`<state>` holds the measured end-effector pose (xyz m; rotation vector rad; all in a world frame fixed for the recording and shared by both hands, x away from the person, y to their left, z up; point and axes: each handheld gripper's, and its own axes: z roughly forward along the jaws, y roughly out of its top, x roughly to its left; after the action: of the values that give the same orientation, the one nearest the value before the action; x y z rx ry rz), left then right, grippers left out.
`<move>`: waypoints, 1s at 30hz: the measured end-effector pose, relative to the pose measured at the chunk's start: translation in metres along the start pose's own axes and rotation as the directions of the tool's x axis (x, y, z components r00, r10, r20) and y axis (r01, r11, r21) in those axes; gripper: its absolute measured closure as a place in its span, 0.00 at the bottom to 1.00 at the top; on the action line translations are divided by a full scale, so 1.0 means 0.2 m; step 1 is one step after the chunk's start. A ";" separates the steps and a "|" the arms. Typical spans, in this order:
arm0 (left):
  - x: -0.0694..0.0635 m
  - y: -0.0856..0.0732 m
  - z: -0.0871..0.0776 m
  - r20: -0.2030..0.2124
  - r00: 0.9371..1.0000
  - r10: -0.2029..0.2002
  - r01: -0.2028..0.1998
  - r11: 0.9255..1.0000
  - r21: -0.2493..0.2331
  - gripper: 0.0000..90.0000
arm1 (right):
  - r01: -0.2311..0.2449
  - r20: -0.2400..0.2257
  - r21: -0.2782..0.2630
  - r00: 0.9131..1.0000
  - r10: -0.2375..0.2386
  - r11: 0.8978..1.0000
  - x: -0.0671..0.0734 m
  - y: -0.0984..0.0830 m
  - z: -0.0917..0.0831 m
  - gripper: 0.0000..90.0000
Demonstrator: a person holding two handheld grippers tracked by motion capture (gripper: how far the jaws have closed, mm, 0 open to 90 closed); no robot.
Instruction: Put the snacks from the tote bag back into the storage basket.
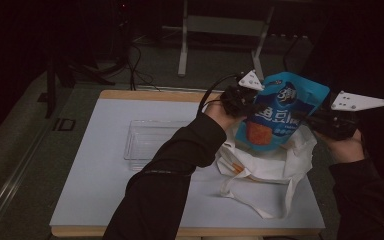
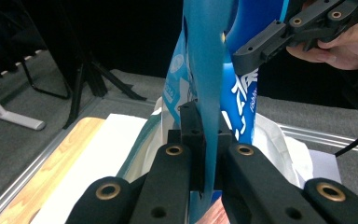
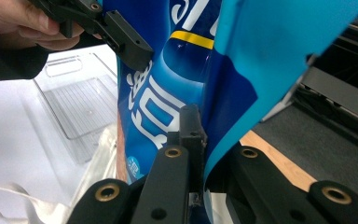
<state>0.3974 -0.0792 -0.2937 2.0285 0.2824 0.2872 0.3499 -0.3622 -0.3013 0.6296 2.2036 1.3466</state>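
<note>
A blue snack pouch point(image 1: 280, 115), clamped by both the left tool point(image 1: 247, 102) and right tool point(image 1: 312, 120), is held above the white tote bag point(image 1: 265, 165), so carrying it across to the clear tray point(image 1: 145, 142) is judged next.

Both dark-sleeved forearms reach forward over the worktop's far right part, hands raised. The left gripper point(image 1: 252, 102) and the right gripper point(image 1: 310, 120) face each other, each with its jaws clamped on something thin between them.

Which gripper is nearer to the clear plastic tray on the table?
Left. The left gripper grips the blue bag's edge on the side facing the clear tray; the right gripper grips its far edge, beyond the bag.
</note>
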 end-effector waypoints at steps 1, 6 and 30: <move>0.00 0.00 -0.02 -0.002 1.000 -0.001 0.001 1.000 0.001 1.00 | 0.008 -0.006 -0.003 1.000 -0.008 1.000 0.01 0.03 0.01 0.98; 0.01 0.00 -0.10 -0.012 1.000 -0.013 0.013 1.000 -0.003 1.00 | 0.023 -0.016 -0.008 1.000 -0.023 1.000 0.04 0.08 0.04 0.98; 0.08 -0.16 -0.47 -0.049 0.998 -0.036 0.036 0.999 -0.004 1.00 | 0.083 -0.121 -0.032 0.989 -0.086 0.996 0.22 0.27 0.29 0.98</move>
<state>0.3798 0.0181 -0.2783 2.0135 0.3485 0.3145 0.3592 -0.2743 -0.2830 0.4494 2.2769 1.4022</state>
